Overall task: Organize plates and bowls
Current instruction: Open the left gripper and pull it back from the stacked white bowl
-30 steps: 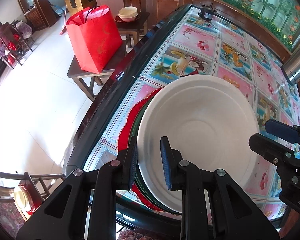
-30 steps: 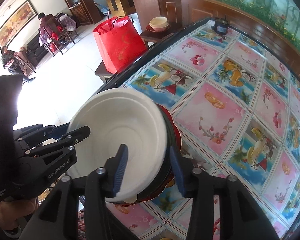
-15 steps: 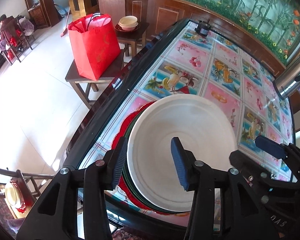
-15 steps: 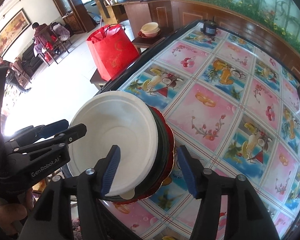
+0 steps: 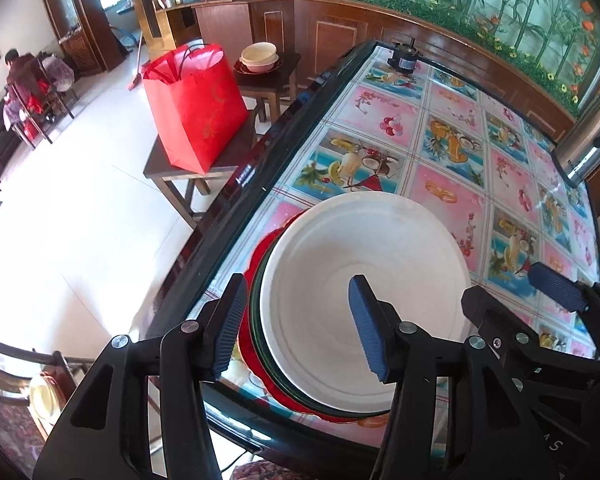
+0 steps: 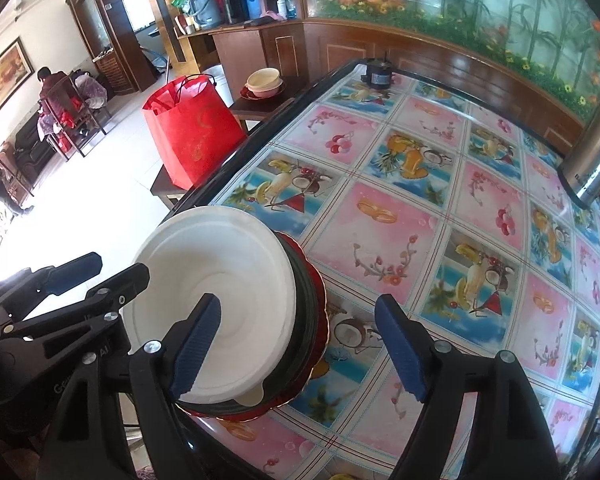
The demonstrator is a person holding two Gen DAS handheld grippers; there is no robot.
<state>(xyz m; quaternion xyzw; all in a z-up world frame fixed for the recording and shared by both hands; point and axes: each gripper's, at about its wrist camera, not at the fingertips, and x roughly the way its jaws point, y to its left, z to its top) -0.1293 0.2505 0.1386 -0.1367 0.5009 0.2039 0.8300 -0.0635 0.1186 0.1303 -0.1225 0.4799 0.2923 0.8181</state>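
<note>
Both grippers angled steeply down, jaws parted.
Left gripper (image 5: pixel 298 320) and right gripper (image 6: pixel 300 344) just opened wider, pads pressing nothing; right set wider than left.

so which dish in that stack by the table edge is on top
The white bowl. It sits uppermost, nested over the dark green plate, with the scalloped red plate at the bottom, showing only as rims.

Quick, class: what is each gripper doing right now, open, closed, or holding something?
Left gripper: open, jaws just widened off the white bowl's rim, holding nothing.
Right gripper: open, jaws just widened, holding nothing.
</note>
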